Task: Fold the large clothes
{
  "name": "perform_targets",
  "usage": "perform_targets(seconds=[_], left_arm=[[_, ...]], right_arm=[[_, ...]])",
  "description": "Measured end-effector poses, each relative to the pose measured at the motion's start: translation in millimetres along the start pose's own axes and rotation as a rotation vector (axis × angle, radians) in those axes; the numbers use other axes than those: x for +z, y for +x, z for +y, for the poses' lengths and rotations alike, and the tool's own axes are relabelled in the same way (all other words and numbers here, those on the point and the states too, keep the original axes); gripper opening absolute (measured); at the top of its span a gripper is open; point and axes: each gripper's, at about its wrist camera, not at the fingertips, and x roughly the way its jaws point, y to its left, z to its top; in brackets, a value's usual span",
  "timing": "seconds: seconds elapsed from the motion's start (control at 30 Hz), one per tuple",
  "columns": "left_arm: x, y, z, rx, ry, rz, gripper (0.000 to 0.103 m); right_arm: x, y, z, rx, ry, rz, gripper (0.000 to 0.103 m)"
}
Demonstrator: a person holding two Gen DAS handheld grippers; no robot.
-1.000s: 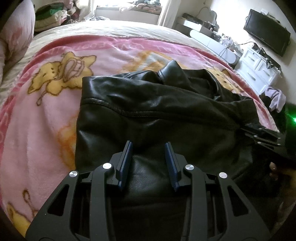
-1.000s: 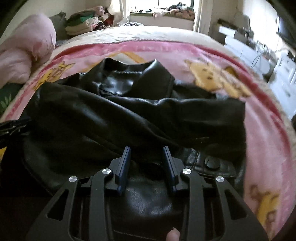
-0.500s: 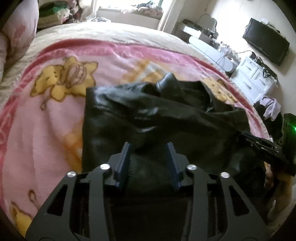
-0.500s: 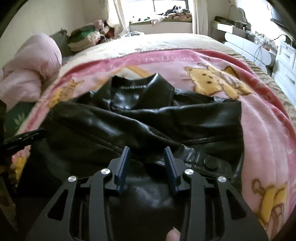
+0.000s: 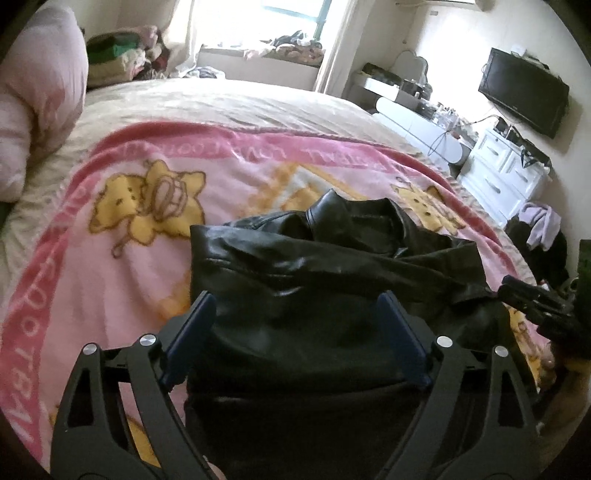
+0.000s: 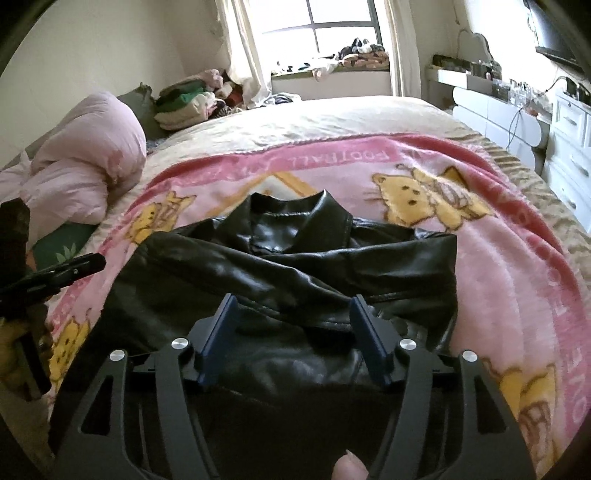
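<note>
Black leather jacket (image 5: 325, 280) lies folded on the pink cartoon blanket (image 5: 110, 258) spread across the bed (image 6: 332, 118). Both left tongs (image 5: 295, 328) and right tongs (image 6: 293, 328) gape wide above its near edge, gripping nothing. Beyond, a window (image 6: 340, 26), piled clothes (image 6: 184, 99), white drawers (image 5: 506, 166) and a wall television (image 5: 524, 96).

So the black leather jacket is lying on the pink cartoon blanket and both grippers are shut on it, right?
Not quite. The black leather jacket does lie on the pink cartoon blanket, but both wrist views show the left gripper and right gripper open, jaws spread apart.
</note>
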Motion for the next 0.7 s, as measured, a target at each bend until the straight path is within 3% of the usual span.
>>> perform_targets(seconds=[0.13,0.2,0.27,0.33,0.7], left_arm=[[-5,-3,-6,-0.007,0.009,0.001,0.082],[-10,-4,-7,0.003,0.014,-0.007,0.062],[-17,-2,-6,0.004,0.004,0.01,0.034],[-25,0,-7,-0.019,-0.005,0.042,0.022],[-60,29,-22,-0.019,0.045,0.188,0.019]], right_arm=[[-3,-11,5,0.016,-0.018,-0.018,0.062],[-4,-13,8,0.023,-0.033,-0.016,0.06],[-6,-15,13,0.019,-0.067,-0.014,0.05],[-8,-15,20,0.025,-0.092,-0.011,0.047],[-21,-13,56,0.09,-0.185,0.027,0.044]])
